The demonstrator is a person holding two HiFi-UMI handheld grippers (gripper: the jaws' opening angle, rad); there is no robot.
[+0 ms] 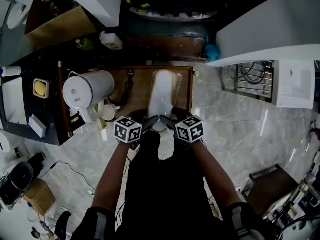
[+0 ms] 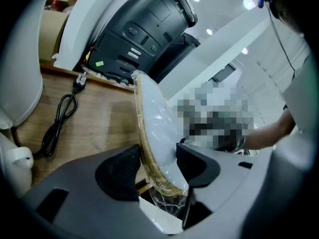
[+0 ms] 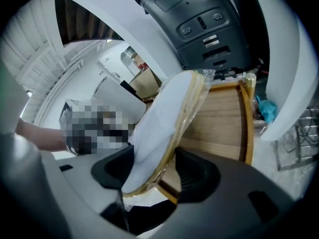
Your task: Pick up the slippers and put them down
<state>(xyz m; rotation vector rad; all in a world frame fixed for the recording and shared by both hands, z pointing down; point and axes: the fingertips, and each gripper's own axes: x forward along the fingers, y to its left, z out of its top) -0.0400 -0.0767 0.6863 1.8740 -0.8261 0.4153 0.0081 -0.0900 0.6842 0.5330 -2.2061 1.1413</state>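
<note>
Clamping wrapped slippers [image 1: 162, 91] over wood tray [image 1: 142, 94]: L tongs [image 2: 158, 153] & R tongs [image 3: 154, 158].

This looks to me like a lived-in home room: a polished marble floor [image 1: 235, 124], a low wooden table [image 1: 120, 81] with a white kettle [image 1: 87, 90] and cups [image 1: 107, 112] at its left edge, and a cluttered dark cabinet [image 1: 45, 119] alongside.
</note>
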